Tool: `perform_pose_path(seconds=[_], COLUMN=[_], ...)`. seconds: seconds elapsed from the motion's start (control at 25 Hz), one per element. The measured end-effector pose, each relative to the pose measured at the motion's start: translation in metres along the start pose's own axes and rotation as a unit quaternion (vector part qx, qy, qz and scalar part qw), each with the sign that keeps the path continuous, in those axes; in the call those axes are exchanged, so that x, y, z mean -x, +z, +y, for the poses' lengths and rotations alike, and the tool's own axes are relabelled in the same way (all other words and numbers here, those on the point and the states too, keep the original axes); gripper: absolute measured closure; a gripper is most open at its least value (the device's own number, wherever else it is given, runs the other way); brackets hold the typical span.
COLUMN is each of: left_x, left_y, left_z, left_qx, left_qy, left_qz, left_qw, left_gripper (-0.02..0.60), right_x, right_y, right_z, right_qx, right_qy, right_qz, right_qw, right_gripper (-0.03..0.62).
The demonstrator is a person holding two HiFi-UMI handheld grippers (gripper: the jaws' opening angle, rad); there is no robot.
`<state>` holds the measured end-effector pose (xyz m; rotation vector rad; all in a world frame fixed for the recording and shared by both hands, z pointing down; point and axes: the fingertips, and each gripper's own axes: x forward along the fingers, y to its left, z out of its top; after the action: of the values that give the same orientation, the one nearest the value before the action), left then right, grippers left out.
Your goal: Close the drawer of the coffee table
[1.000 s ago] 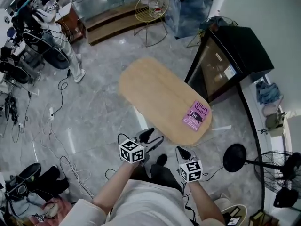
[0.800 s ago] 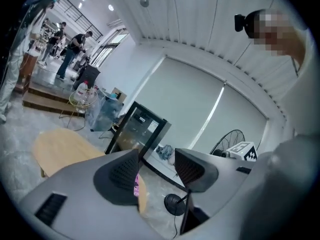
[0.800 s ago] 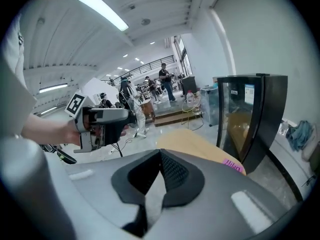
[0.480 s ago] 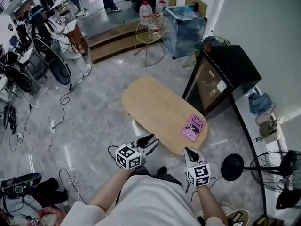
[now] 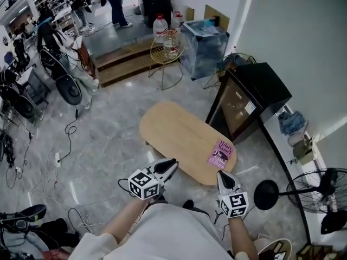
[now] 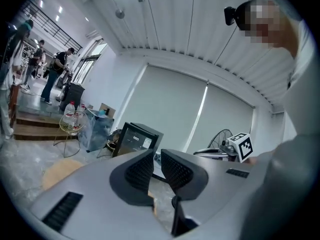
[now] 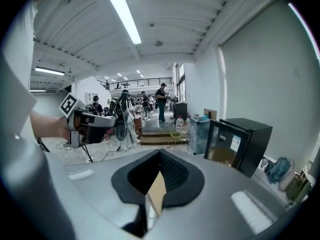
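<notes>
The oval wooden coffee table [image 5: 176,134] stands on the marble floor with a pink book [image 5: 221,154] on its near end. No drawer shows from above. Both grippers are held up near the person's body, short of the table's near edge. My left gripper [image 5: 167,168] has just been closing, and its pads [image 6: 142,169] stand almost together with nothing between them. My right gripper [image 5: 224,179] is shut and empty; in the right gripper view [image 7: 160,155] a strip of tabletop [image 7: 157,194] shows below the touching tips.
A black glass-door cabinet [image 5: 246,99] stands right of the table. A floor fan [image 5: 320,191] and a round black base [image 5: 265,194] are at the right. Cables [image 5: 59,156] trail at the left. A wire stool [image 5: 165,47], wooden steps [image 5: 124,58] and people lie beyond.
Both grippers have risen and come back from the table's near edge as the head view lifts. The left jaws have gone from clearly apart to almost together.
</notes>
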<state>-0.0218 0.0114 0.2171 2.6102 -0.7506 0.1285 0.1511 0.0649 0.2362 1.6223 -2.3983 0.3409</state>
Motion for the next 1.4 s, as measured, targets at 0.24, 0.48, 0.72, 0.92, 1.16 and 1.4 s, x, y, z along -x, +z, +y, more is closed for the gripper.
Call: perform_pose_path(seconds=[0.24,0.48,0.72,0.92,1.16,1.4], left_x=[0.021,0.03,0.027,0.026,0.026,0.022], left_y=[0.037,0.056,0.059,0.057,0.057,0.059], left_z=[0.009,0.006,0.015,0.019,0.021,0.024], left_qx=[-0.027,-0.068,-0.065,-0.063,-0.065,-0.065], left_qy=[0.023,0.022,0.021,0.022,0.022,0.022], left_qz=[-0.033,-0.034,-0.035,-0.036,-0.036,-0.037], left_qw=[0.9988,0.9969,0.997,0.9971,0.997,0.997], left_gripper=[0.573,0.574,0.574,0.574,0.574,0.574], right_x=[0.012,0.016,0.01,0.009,0.01,0.011], right_y=[0.036,0.06,0.065,0.064,0.065,0.064], right_z=[0.007,0.013,0.013,0.014,0.012,0.006], right_qx=[-0.002,0.011,0.015,0.021,0.02,0.019], right_qy=[-0.013,-0.019,-0.024,-0.023,-0.028,-0.033], right_qz=[-0.034,-0.057,-0.063,-0.062,-0.064,-0.066], right_qw=[0.999,0.998,0.998,0.998,0.997,0.997], right_gripper=[0.583,0.583,0.583,0.583,0.583,0.583])
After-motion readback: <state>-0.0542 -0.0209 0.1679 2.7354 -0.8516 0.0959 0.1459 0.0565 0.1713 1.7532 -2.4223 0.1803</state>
